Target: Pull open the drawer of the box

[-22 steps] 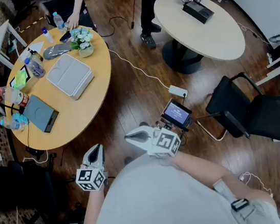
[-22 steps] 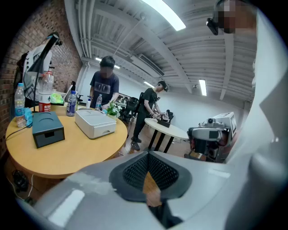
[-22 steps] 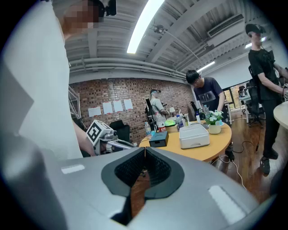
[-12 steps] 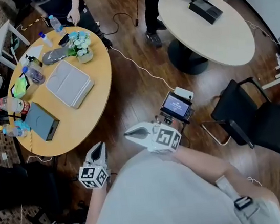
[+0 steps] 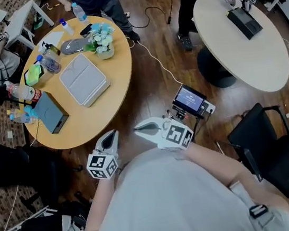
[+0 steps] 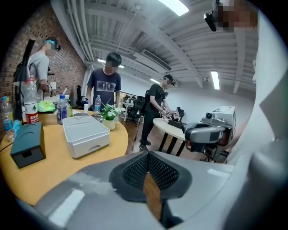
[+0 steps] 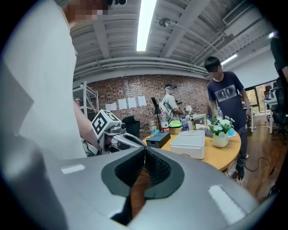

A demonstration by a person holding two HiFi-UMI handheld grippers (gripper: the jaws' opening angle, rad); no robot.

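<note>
On the round wooden table (image 5: 106, 109), upper left of the head view: pale grey box (image 5: 83, 79), flat and rectangular, with a smooth lid and a centre seam. Its drawer (image 6: 91, 146) sits flush in the front wall and has a shallow recessed pull. The box is well apart from both grippers, with bare tabletop between it and the near rim.

Writing and labels: clear bottle (image 5: 21, 93) with a red label, its white characters too small to read. Black-and-white square markers cover each gripper's cube. Small screen (image 5: 189, 99) on a stand is lit blue, its text illegible.

Left gripper (image 5: 109, 139): grey tapering shell with dark ribbed pads, jaws pressed together with nothing between them, held near the table's near rim.

Right gripper (image 5: 142, 129): same build, jaws likewise together and empty, just beside the left one, its tip pointing leftward in the head view.

Also on the table:
- dark blue-grey box (image 5: 50, 112) with a slot in its end, close to the rim
- white pot of pale flowers (image 5: 102, 38)
- green crumpled item (image 5: 33, 74)
- clear water bottles (image 5: 50, 61)

Surroundings:
- glossy dark wood floor (image 5: 147, 93), with a white cable (image 5: 153, 63) running across it from the table
- second round table (image 5: 254, 59) with a pale top, bearing a black case (image 5: 243, 22)
- black chair (image 5: 272, 153) at right
- brick wall behind the wooden table in the right gripper view
- people standing at the far sides of both tables, and another sitting at left
</note>
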